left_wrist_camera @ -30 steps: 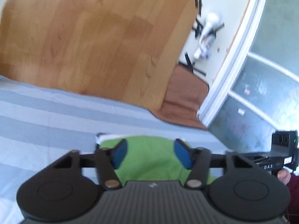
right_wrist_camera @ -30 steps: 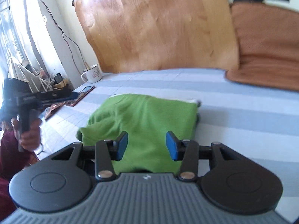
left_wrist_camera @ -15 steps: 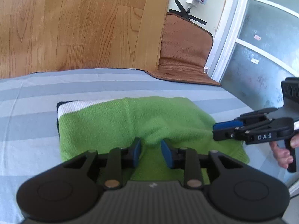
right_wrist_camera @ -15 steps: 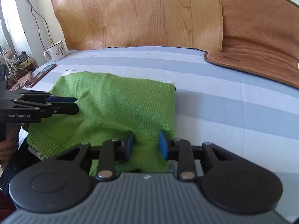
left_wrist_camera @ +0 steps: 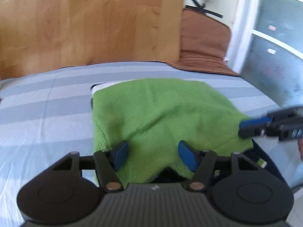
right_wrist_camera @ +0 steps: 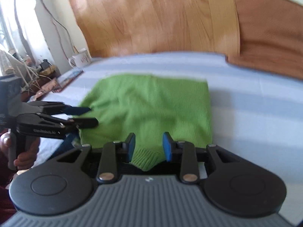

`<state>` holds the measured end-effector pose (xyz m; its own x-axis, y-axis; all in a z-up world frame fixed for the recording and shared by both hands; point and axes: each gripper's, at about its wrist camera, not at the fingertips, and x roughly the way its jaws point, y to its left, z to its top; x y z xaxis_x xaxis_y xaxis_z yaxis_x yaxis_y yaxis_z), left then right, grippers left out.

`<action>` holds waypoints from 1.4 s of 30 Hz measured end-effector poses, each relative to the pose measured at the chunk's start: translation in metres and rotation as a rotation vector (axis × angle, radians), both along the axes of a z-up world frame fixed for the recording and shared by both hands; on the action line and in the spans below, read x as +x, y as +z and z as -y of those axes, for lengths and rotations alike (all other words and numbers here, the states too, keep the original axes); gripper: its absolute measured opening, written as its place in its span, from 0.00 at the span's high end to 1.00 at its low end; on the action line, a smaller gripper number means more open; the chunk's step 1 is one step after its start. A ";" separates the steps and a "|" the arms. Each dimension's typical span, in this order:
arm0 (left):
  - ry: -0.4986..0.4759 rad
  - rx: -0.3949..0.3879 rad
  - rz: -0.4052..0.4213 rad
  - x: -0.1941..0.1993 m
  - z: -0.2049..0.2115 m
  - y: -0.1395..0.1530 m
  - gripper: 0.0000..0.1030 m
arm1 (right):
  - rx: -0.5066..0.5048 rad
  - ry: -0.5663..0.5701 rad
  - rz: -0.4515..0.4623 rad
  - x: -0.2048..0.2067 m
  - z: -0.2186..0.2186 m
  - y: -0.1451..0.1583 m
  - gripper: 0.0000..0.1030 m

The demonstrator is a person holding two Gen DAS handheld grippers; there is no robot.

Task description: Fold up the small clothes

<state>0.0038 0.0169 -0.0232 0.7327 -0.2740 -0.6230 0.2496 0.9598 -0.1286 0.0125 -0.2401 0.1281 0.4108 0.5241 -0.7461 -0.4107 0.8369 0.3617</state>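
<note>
A green knitted garment (left_wrist_camera: pixel 161 113) (right_wrist_camera: pixel 151 104) lies folded flat on the striped blue bed sheet (left_wrist_camera: pixel 47 123). My left gripper (left_wrist_camera: pixel 154 156) hovers over its near edge. Its jaws are opening, the pads stand wide apart, and the cloth lies loose below them. In the right wrist view it comes in from the left (right_wrist_camera: pixel 83 116). My right gripper (right_wrist_camera: pixel 149 147) has the ribbed hem bunched between its pads. Those jaws are starting to open but still touch the cloth. From the left wrist it shows at the garment's right corner (left_wrist_camera: pixel 265 126).
A wooden headboard (left_wrist_camera: pixel 85 28) and a brown cushion (left_wrist_camera: pixel 204 47) stand behind the bed. A mug (right_wrist_camera: pixel 80 60), a flat phone-like item (right_wrist_camera: pixel 70 76) and clutter sit at the far left. Dark navy cloth (left_wrist_camera: pixel 265 160) lies under the garment's near right corner.
My left jaws, pinched on a fold half a second ago, have spread wide and let it go. The right jaws closed in on the hem and remain around it. Both grippers came down.
</note>
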 end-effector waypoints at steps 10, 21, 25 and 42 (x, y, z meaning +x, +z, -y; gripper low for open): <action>0.052 0.027 0.028 -0.006 0.005 -0.005 0.40 | 0.123 -0.122 0.082 -0.020 0.014 -0.009 0.65; 0.044 0.051 0.055 -0.012 0.006 -0.009 0.39 | 0.343 -0.242 0.079 -0.029 0.040 -0.028 0.65; 0.044 0.068 0.080 -0.016 0.009 -0.011 0.38 | 0.466 -0.282 0.070 -0.033 0.053 -0.039 0.66; -0.091 -0.055 0.227 -0.046 -0.036 0.020 0.00 | 0.510 -0.151 0.093 -0.036 0.072 -0.002 0.31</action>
<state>-0.0427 0.0527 -0.0037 0.8227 -0.3744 -0.4277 0.3634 0.9250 -0.1109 -0.0239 -0.3117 0.1258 0.5622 0.7402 -0.3689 -0.3492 0.6168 0.7054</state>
